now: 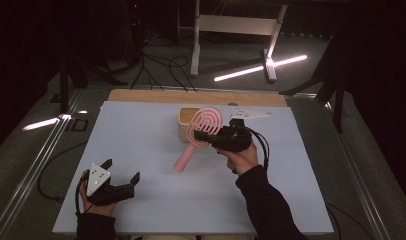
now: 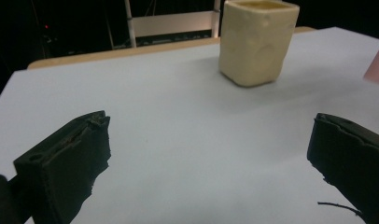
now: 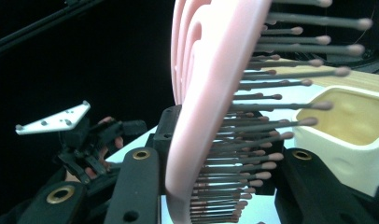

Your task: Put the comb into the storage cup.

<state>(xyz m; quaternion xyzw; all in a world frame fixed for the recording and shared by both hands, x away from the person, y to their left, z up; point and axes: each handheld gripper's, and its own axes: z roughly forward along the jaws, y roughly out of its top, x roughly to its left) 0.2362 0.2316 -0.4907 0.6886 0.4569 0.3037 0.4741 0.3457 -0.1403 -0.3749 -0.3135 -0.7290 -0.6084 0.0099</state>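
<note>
Gripping a pink hairbrush (image 1: 203,131) beside the cream cup (image 1: 186,124), right gripper (image 1: 211,137); left gripper (image 1: 122,176) wide, unladen

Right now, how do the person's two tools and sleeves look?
Both are black two-jaw tools: the left tool and right tool each carry a pale grey three-cornered plate and a black trailing cable. The person's sleeves are dark. Brass-coloured rings mark the right tool's jaws.

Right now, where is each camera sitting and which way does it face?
High view: above the table, looking forward and down; both forearms, left gripper, right gripper holding the pink hairbrush.
Left gripper view: low, along its open jaws toward the cream cup.
Right gripper view: along its jaws clamping the brush.
All share the cup.
</note>
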